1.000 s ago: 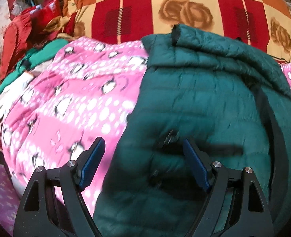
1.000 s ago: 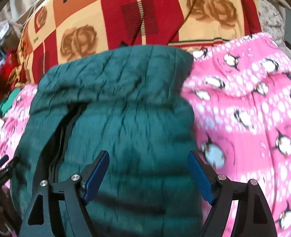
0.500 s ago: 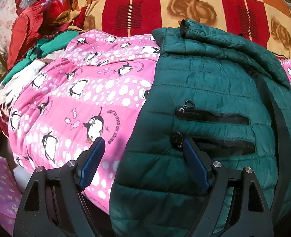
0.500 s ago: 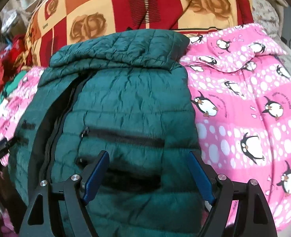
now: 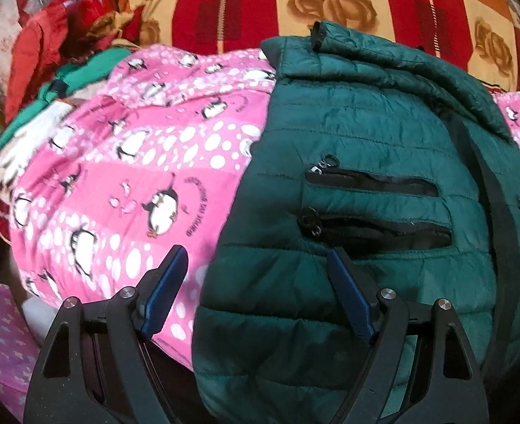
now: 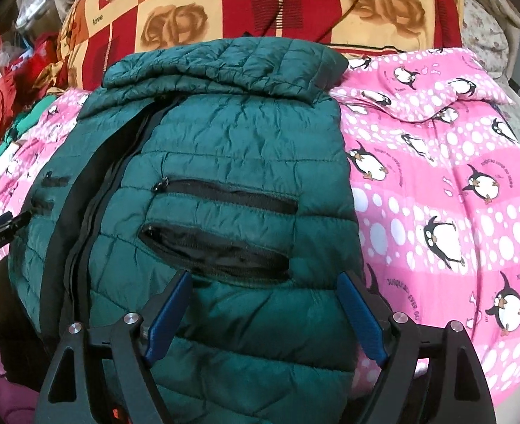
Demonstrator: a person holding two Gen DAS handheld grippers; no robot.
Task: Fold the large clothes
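A dark green quilted jacket (image 5: pixel 383 162) lies front-up on a pink penguin-print blanket (image 5: pixel 147 176), its collar end toward twelve o'clock against a red and cream rose-patterned quilt (image 5: pixel 330 3). In the left wrist view the jacket fills the frame from two o'clock round to six, with the pink blanket spreading out at nine o'clock and a heap of red and green clothes (image 5: pixel 58 39) at ten o'clock. Two black zip pockets (image 5: pixel 376 208) sit one above the other near the middle of the jacket, and the dark front zip band runs down at three o'clock. The left gripper (image 5: pixel 256 282) hangs over the jacket's side edge with its jaws standing wide and nothing between the blue pads: one pad (image 5: pixel 164 296) is over the blanket, the other over green fabric just below the lower pocket. In the right wrist view the jacket (image 6: pixel 224 141) sits centre-left, blanket at three o'clock, and the front zip runs from eleven toward seven. The right gripper (image 6: pixel 263 304) is over the hem panel just below the gaping lower pocket (image 6: pixel 217 251); its jaws are opening, spread wide, gripping nothing. The tip of the left gripper shows at the nine o'clock edge of this view
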